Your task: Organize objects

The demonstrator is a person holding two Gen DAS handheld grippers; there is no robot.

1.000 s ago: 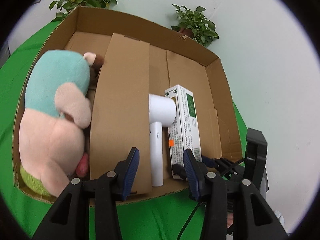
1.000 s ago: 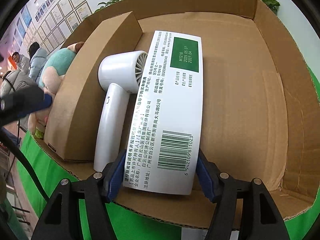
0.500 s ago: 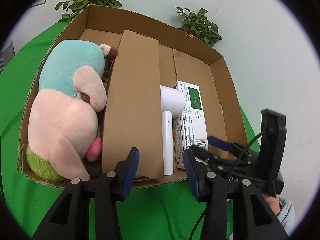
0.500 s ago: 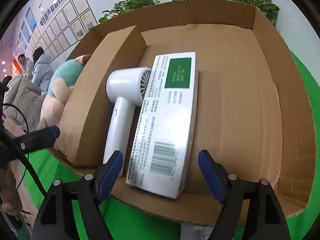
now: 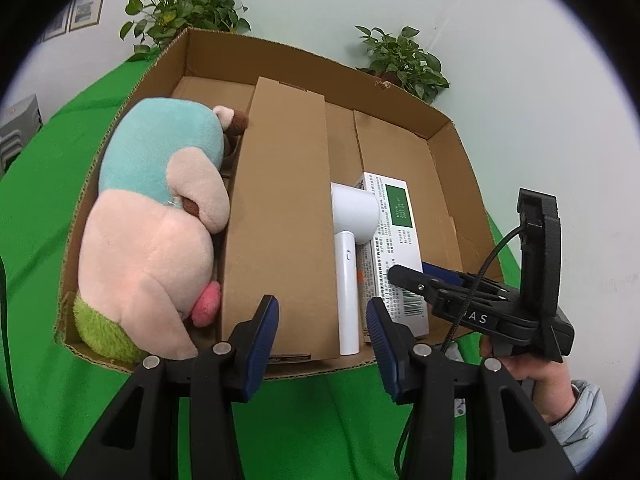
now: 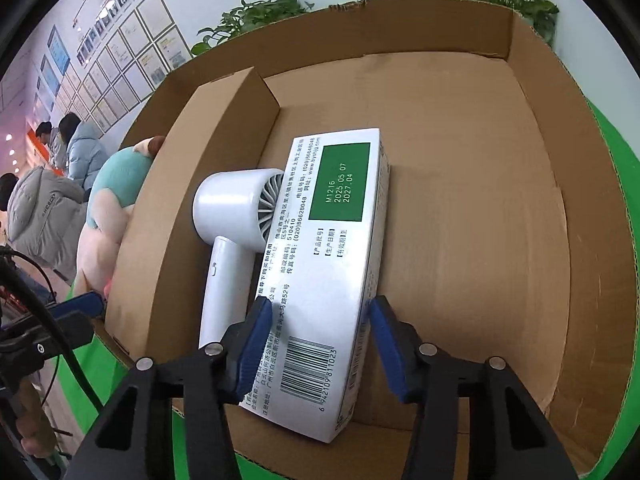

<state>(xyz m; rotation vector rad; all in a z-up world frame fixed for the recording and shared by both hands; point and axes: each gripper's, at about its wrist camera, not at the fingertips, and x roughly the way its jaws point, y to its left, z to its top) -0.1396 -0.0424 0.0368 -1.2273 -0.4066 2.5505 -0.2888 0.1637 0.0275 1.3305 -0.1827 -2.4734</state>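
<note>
Left wrist view:
- The left gripper (image 5: 322,324), black with blue-padded fingers, sits at 6 o'clock with its jaws wide apart and nothing between them, hovering over the near rim of the open brown cardboard box (image 5: 400,80).
- The box rests on a green cloth (image 5: 40,208). Inside it, a soft plush toy in pink, teal and green (image 5: 156,224) fills the 9 o'clock side.
- A tall brown cardboard divider (image 5: 280,216) stands just beside the toy, at the centre.
- A white hair dryer (image 5: 350,248) lies at 3 o'clock of the divider, handle toward the near rim.
- A long white carton with a green label and a barcode (image 5: 394,240) lies touching the dryer's 3 o'clock side.
- The right gripper (image 5: 416,274) reaches in from 4 o'clock, its tips at the carton's near end, with a hand (image 5: 532,376) on its handle.
- Two potted green plants (image 5: 184,12) stand behind the box at 12 o'clock.

Right wrist view:
- The right gripper (image 6: 320,322) has its blue pads (image 6: 258,320) on both long sides of the white carton (image 6: 320,264), partly closed around its near end; whether the pads press firmly I cannot tell.
- The dryer (image 6: 236,240) lies at 9 o'clock of the carton, its head against it.
- The divider (image 6: 188,208) and the plush toy (image 6: 108,208) lie further toward 9 o'clock.
- The left gripper's blue tip (image 6: 80,304) shows at 8 o'clock, outside the box.
</note>
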